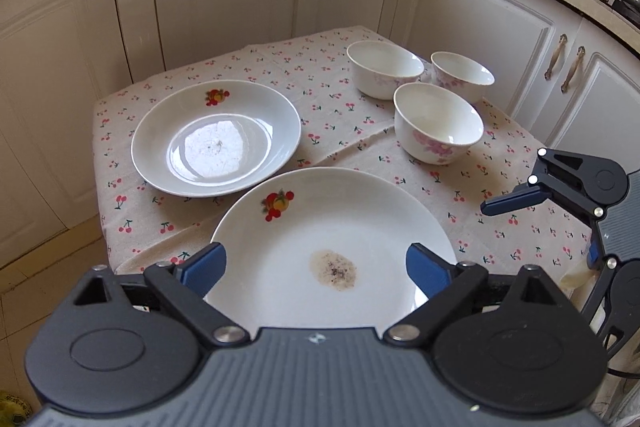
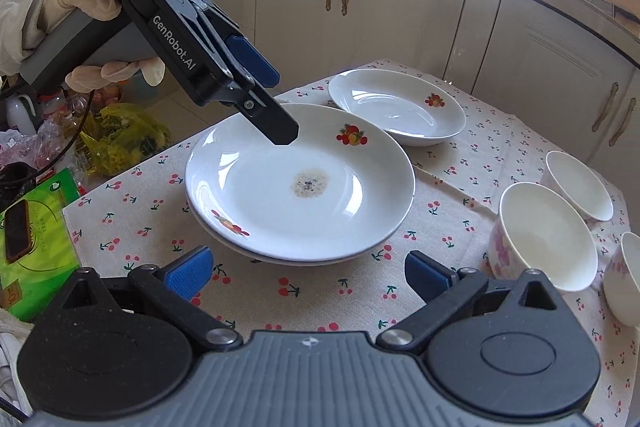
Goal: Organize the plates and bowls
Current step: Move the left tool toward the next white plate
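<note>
right wrist view showed the stained plate sitting on another plate near the table's edge, so one stack was made. my left gripper hung just above its rim, jaws spread, gripping nothing; my right gripper was spread and empty too, short of the stack. left to do, i reckoned: the third plate behind the stack, apart from it, plus 3 bowls loose on the cherry tablecloth, unnested. nothing blocked the way betw. plates. clutter off the table: green packet w/ a phone, yellow bag.
</note>
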Motion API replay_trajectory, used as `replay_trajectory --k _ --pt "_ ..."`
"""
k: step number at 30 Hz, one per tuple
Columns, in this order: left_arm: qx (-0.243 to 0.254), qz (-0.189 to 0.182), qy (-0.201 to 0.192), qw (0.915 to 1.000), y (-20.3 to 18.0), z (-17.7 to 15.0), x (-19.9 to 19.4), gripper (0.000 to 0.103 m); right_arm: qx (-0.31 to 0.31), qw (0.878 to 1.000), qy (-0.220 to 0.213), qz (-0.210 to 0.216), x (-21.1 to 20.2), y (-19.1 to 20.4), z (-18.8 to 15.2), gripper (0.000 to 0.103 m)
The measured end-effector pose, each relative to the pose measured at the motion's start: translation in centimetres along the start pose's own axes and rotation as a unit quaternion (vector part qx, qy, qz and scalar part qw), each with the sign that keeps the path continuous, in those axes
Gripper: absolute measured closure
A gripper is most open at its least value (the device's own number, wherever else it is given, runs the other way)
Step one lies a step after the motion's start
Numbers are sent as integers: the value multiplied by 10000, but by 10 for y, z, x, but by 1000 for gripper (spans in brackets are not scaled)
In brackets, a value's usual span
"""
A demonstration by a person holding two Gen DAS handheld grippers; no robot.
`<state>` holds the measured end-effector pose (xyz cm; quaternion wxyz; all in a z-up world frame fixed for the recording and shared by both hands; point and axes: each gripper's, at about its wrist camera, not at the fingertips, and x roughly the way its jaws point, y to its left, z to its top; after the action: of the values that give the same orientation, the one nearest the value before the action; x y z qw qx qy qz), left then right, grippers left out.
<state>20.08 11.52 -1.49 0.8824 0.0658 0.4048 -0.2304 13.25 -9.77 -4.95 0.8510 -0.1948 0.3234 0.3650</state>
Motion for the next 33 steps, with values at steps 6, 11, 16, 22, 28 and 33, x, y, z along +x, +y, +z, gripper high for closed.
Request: replay_trajectory --k 6,11,16,22,28,33 --pt "-183 377 -140 9990 -3 -5 -7 1 -122 9995 -202 -212 -20 -6 5 0" --pt "-274 523 -325 9977 0 -10 -10 1 -182 9983 -398 -397 -28 -21 16 0" --pt "-95 518 -442 9976 2 -9 -13 1 -309 9971 -495 -483 -26 -34 28 0" --pt "-311 521 -392 9974 20 -3 -3 1 -368 9970 -507 -461 -12 -56 45 0" --pt "-601 594 -608 9946 50 17 8 1 -451 9975 -379 -396 13 -85 66 0" --pt "-749 666 -550 9934 74 34 28 1 -644 9974 -213 -262 41 -109 86 0"
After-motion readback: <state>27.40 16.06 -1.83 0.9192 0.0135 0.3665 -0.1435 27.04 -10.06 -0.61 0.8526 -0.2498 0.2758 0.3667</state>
